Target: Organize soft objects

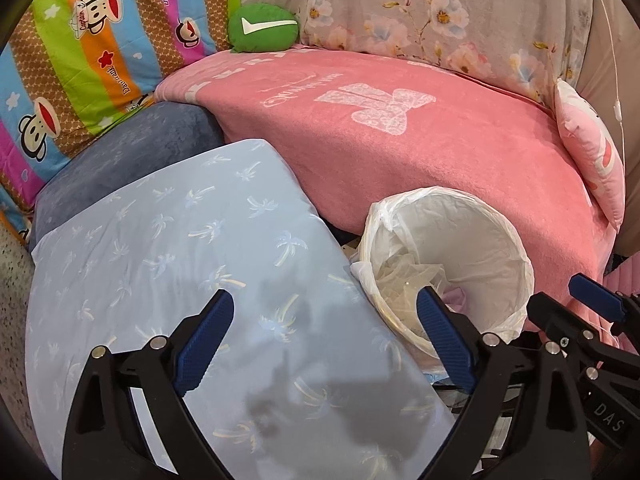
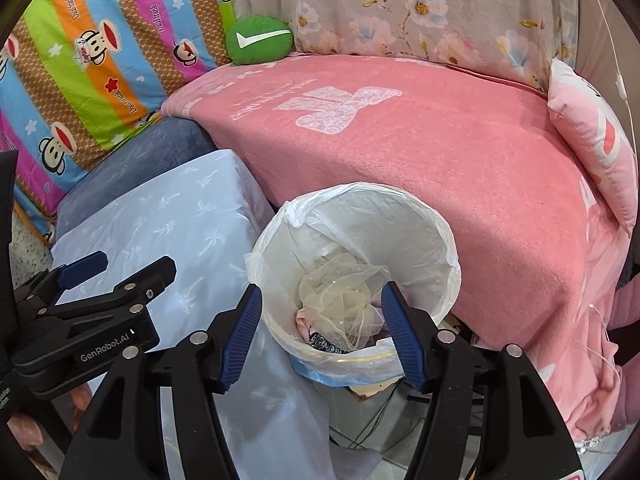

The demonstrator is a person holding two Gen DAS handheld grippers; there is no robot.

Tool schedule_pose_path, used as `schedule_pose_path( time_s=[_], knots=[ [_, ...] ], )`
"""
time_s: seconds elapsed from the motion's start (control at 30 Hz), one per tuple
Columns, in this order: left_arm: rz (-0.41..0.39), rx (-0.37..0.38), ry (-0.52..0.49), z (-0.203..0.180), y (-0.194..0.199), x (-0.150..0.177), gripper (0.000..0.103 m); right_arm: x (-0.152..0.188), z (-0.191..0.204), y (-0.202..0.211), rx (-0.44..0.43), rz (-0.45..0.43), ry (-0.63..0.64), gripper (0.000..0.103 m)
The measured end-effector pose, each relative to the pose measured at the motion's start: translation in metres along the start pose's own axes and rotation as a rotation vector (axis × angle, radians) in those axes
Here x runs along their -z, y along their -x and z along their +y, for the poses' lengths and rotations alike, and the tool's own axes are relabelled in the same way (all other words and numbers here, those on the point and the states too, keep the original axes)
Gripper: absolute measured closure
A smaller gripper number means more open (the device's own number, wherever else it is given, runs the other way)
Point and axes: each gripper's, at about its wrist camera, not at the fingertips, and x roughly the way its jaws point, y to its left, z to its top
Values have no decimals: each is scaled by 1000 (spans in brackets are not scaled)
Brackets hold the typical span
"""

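My left gripper (image 1: 324,320) is open and empty above a light blue pillow (image 1: 180,248) printed with pale palm trees. My right gripper (image 2: 322,320) is open over a white lined bin (image 2: 420,236), its fingertips on either side of a sheer cream fabric (image 2: 340,292) bunched inside. A green round cushion (image 2: 258,40) with a white check mark rests at the back on a pink blanket (image 2: 440,152). At the blanket's right end leans a pink pillow (image 2: 596,140). Each gripper shows in the other's view: the right gripper (image 1: 556,292) and the left gripper (image 2: 138,262).
A dark blue cushion (image 1: 132,140) lies behind the light blue pillow. A striped monkey-print quilt (image 1: 80,60) stands at the back left and a floral cloth (image 1: 440,12) at the back. Speckled floor (image 1: 12,280) shows at the far left. A thin white cord (image 2: 622,88) hangs at the right.
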Motion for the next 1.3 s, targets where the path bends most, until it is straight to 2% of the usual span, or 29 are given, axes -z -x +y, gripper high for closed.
schedule_pose_path(
  time_s=[0.17, 0.33, 0.37, 0.43, 0.57, 0.9, 0.97, 1.0, 1.3],
  knots=[
    [1, -4, -1, 0, 2, 3, 12, 5, 2, 2, 11, -12, 12, 35],
    [10, -9, 1, 1, 3, 7, 12, 8, 0, 1, 9, -11, 6, 33],
    [12, -9, 3, 2, 3, 7, 12, 8, -1, 1, 13, -9, 7, 31],
    [11, -15, 6, 2, 4, 8, 12, 10, -1, 1, 18, -17, 13, 18],
    [-5, -46, -4, 1, 7, 10, 12, 13, -1, 2, 35, -34, 27, 18],
    [-3, -53, -13, -3, 7, 17, 11, 21, 1, 4, 63, -50, 50, 15],
    [-6, -52, -12, -4, 7, 17, 10, 21, 1, 5, 65, -52, 52, 7],
    [-10, -52, -15, -4, 7, 18, 10, 22, 1, 5, 72, -53, 53, 6],
    [-5, -69, -22, -9, 6, 20, 8, 24, -3, 5, 88, -54, 43, 6]
  ],
)
